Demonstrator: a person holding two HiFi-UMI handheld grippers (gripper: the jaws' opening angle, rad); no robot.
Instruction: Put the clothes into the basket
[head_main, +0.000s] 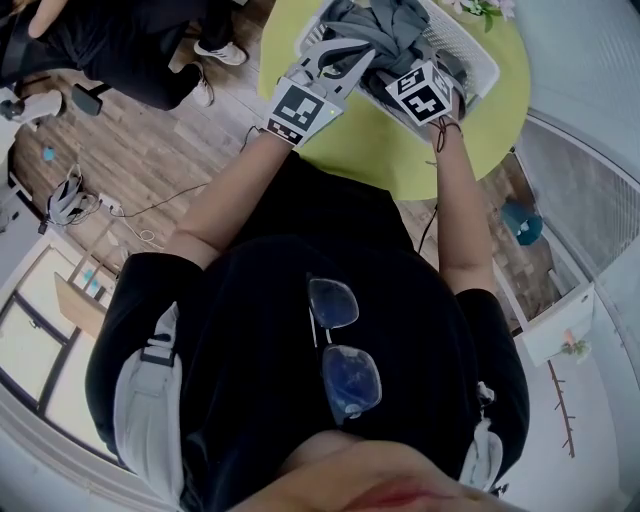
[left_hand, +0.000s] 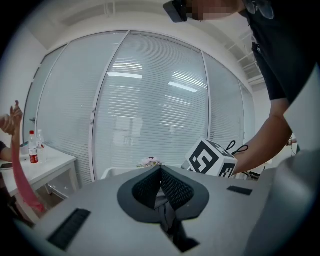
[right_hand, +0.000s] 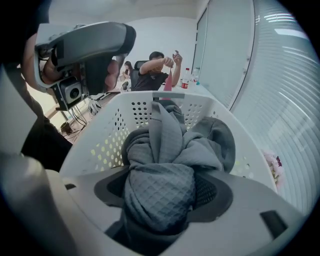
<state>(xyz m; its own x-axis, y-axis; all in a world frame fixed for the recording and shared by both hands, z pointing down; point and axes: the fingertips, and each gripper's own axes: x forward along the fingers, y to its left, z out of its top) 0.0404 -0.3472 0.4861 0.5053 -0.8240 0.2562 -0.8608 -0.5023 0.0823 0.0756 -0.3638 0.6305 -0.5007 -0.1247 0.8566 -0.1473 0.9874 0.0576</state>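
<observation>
Reaching over the near rim of the white basket (head_main: 470, 45), both grippers meet the grey clothes (right_hand: 172, 142), which lie heaped inside the basket on the round yellow-green table (head_main: 400, 150). The right gripper (right_hand: 161, 180) points steeply down into the basket. Its jaws stand wide around a thick wad of waffle-knit grey cloth, with the pads pressed against it on both sides. The rest of the bundle rises beyond them against the far perforated wall. The left gripper (left_hand: 161, 172), on the left and more nearly level, has its jaws brought together at the tips. A thin dark fold of cloth is pinched low between its pads; it seems to belong to the same heap, though that view shows little of it. Just to its right sits the right gripper's marker cube (left_hand: 210, 157), and past the basket's far edge is a small bunch of pale flowers (left_hand: 149, 161). At the far left a white desk (left_hand: 50, 165) carries a red-labelled bottle (left_hand: 33, 150). A pair of glasses (head_main: 340, 345) hangs on the person's black shirt (head_main: 260, 330).
</observation>
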